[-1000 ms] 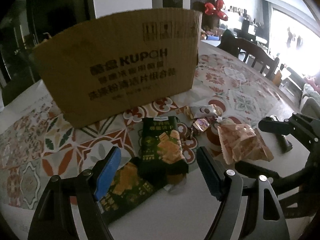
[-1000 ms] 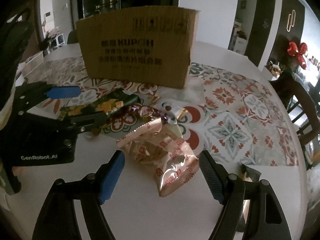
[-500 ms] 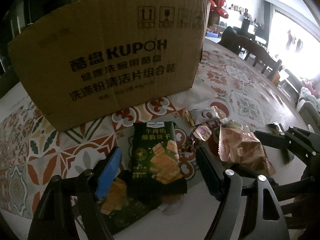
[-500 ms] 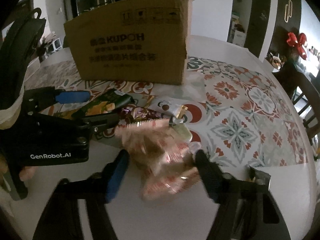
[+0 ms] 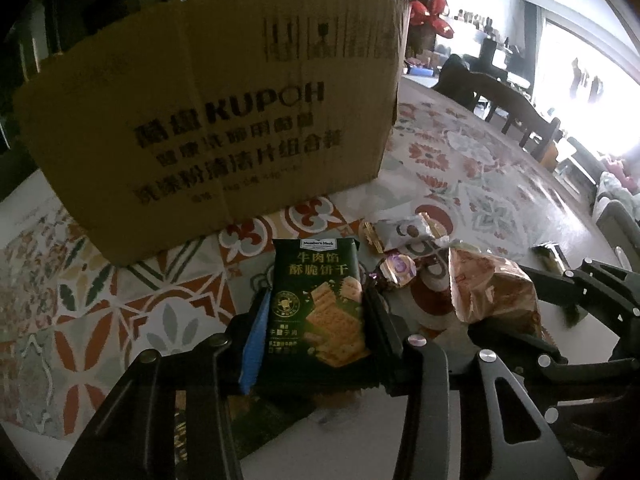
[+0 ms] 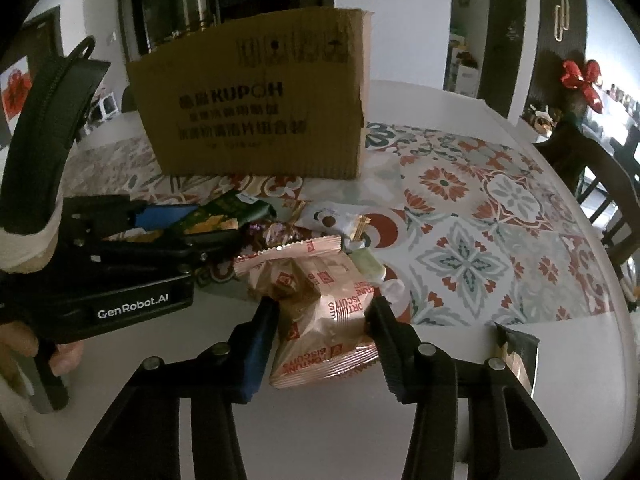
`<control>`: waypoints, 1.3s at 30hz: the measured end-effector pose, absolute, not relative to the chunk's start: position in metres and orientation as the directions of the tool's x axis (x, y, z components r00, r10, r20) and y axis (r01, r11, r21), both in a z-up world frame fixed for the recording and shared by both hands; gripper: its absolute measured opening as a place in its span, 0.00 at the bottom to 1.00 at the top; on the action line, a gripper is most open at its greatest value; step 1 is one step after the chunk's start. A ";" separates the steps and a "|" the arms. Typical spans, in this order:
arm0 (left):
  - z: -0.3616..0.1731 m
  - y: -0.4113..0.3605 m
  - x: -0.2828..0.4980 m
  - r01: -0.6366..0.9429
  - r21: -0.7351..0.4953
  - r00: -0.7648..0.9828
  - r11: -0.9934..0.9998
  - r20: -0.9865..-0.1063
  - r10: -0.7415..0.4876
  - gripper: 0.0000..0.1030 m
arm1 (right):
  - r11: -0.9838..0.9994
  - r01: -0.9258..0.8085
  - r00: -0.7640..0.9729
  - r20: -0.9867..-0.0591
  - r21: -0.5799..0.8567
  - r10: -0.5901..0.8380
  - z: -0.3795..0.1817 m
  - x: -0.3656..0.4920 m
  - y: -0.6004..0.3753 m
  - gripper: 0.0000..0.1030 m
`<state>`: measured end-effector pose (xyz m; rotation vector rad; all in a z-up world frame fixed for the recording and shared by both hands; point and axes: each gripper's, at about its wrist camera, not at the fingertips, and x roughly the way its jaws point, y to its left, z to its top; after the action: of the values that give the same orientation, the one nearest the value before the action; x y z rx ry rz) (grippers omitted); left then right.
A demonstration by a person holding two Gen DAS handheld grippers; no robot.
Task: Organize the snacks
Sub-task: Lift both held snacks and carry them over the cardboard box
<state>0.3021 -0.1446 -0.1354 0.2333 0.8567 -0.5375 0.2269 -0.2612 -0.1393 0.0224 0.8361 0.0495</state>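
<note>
Snacks lie scattered on the patterned table (image 6: pixel 460 208) in front of a tall cardboard box (image 5: pixel 224 120), which I judge to be where they are meant to go. The box is stiff corrugated card, light for its bulk and liable to slide if a packet is pushed against its wall, so packets are better dropped in over the rim.

Next in size, the fortune biscuit bag (image 6: pixel 320 320) sits between the jaws of the right gripper (image 6: pixel 320 344). These jaws have just been closing and both pads now press on the bag's sides. It is puffy film with air and brittle biscuits inside: light, slippery and crushable. A gentle squeeze across its middle should hold it; a hard one would break the contents or make it pop out.

The green cracker packet (image 5: pixel 318 304) is clamped in the left gripper (image 5: pixel 312 340), whose jaws have also just been closing; the pads grip its 2 long edges. It looks flatter and firmer than the bag, so the edge hold seems sound, though the crackers would snap under bending. A second dark packet (image 5: pixel 256 432) lies partly under it and could drag along.

Smallest are the loose pieces beyond: a white wrapped snack (image 5: pixel 404 232), a purple foil sweet (image 5: pixel 396 270) and a pale green sweet (image 6: pixel 370 268). They look light and slick, best pinched across the body, not by the twisted ends. A dark sachet (image 6: pixel 516 348) lies apart near the table edge.
</note>
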 end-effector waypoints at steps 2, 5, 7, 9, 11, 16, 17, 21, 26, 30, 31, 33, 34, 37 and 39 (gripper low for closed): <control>-0.128 -0.142 0.298 0.535 -0.022 0.540 0.844 -0.759 -0.362 0.43 | 0.998 -0.027 0.675 -0.735 0.057 0.060 -0.137 0.225 -0.263 0.47; -0.119 -0.138 0.292 0.525 -0.021 0.554 0.851 -0.750 -0.361 0.43 | 0.997 -0.011 0.690 -0.721 0.073 0.060 -0.131 0.222 -0.265 0.47; -0.113 -0.136 0.288 0.520 -0.016 0.568 0.854 -0.741 -0.359 0.43 | 0.997 -0.006 0.698 -0.713 0.080 0.061 -0.127 0.220 -0.265 0.47; -0.107 -0.135 0.283 0.517 -0.009 0.580 0.856 -0.732 -0.358 0.43 | 0.996 -0.002 0.707 -0.704 0.088 0.063 -0.122 0.218 -0.265 0.47; -0.102 -0.133 0.277 0.517 -0.002 0.591 0.856 -0.723 -0.359 0.43 | 0.995 0.000 0.715 -0.696 0.095 0.067 -0.118 0.215 -0.264 0.47; -0.083 -0.124 0.264 0.504 0.000 0.623 0.864 -0.693 -0.363 0.43 | 0.994 0.003 0.736 -0.673 0.112 0.073 -0.104 0.208 -0.263 0.47; -0.079 -0.122 0.262 0.501 -0.002 0.629 0.866 -0.687 -0.365 0.43 | 0.993 0.004 0.741 -0.668 0.114 0.074 -0.101 0.207 -0.263 0.47; -0.062 -0.115 0.253 0.487 -0.004 0.657 0.873 -0.657 -0.370 0.43 | 0.993 0.007 0.772 -0.632 0.118 0.070 -0.084 0.200 -0.261 0.47; -0.038 -0.102 0.245 0.468 -0.007 0.694 0.884 -0.616 -0.372 0.43 | 0.992 -0.006 0.809 -0.583 0.123 0.077 -0.062 0.193 -0.253 0.47; -0.024 -0.094 0.240 0.448 -0.006 0.723 0.894 -0.586 -0.367 0.43 | 0.991 -0.018 0.831 -0.550 0.134 0.090 -0.048 0.192 -0.248 0.47; -0.022 -0.092 0.240 0.445 -0.006 0.727 0.895 -0.581 -0.366 0.43 | 0.990 -0.020 0.838 -0.539 0.136 0.091 -0.044 0.192 -0.246 0.47; -0.015 -0.087 0.239 0.438 -0.002 0.740 0.899 -0.567 -0.362 0.43 | 0.990 -0.027 0.845 -0.525 0.138 0.096 -0.039 0.192 -0.244 0.47; -0.013 -0.086 0.238 0.434 0.000 0.745 0.901 -0.562 -0.359 0.43 | 0.990 -0.030 0.850 -0.518 0.139 0.098 -0.035 0.193 -0.243 0.47; -0.004 -0.079 0.236 0.423 0.006 0.765 0.906 -0.538 -0.354 0.43 | 0.990 -0.034 0.863 -0.496 0.137 0.098 -0.026 0.194 -0.239 0.47; 0.000 -0.075 0.236 0.417 0.009 0.776 0.909 -0.525 -0.351 0.43 | 0.990 -0.039 0.871 -0.481 0.138 0.102 -0.020 0.195 -0.237 0.47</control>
<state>0.2358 -0.0754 0.0003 0.1276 0.5415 -0.4165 0.1953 -0.2373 -0.0200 0.1258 0.5087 0.0738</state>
